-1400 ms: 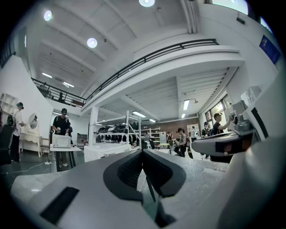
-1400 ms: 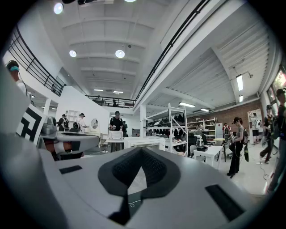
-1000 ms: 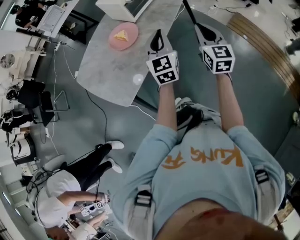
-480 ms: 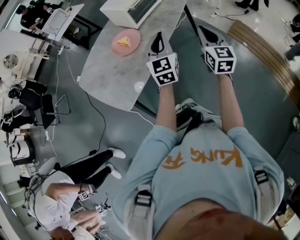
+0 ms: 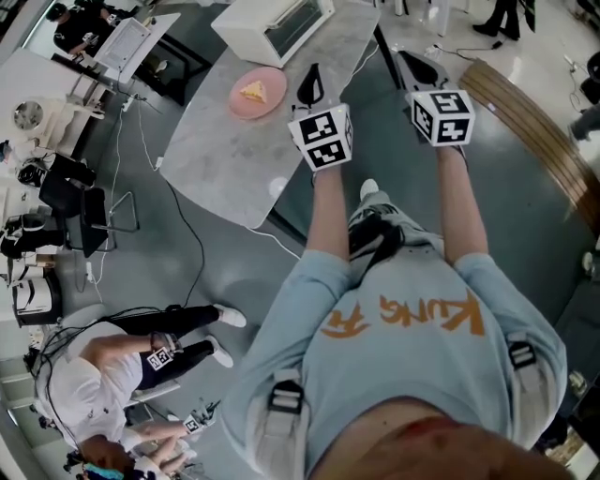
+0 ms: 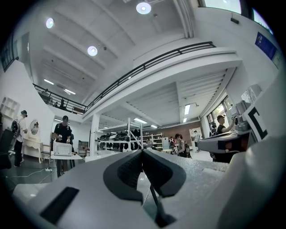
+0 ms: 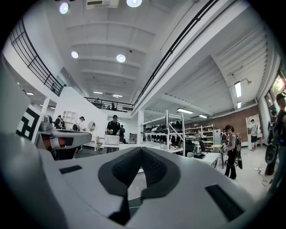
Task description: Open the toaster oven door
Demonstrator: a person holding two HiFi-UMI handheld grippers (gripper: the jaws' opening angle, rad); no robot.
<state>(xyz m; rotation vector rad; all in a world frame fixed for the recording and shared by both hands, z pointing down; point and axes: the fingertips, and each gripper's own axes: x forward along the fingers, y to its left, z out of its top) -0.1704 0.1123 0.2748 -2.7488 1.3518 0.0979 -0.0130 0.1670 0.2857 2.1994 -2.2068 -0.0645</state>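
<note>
The white toaster oven stands at the far end of the grey marble table, its door shut as far as the head view shows. A pink plate with a slice of food lies in front of it. My left gripper is held out over the table's right edge, shut and empty, a little short of the oven. My right gripper hangs off the table to the right, also shut and empty. Both gripper views look level across the hall: left gripper and right gripper have their pads together. Neither shows the oven.
A person in a white top sits low at the lower left. Black chairs and floor cables lie left of the table. A curved wooden strip runs along the floor at the right. A desk stands at the upper left.
The table, plate and toaster oven have slid down into the frame, nearer the grippers. Both grippers stay shut. The person at the lower left has shifted their legs and arms.
</note>
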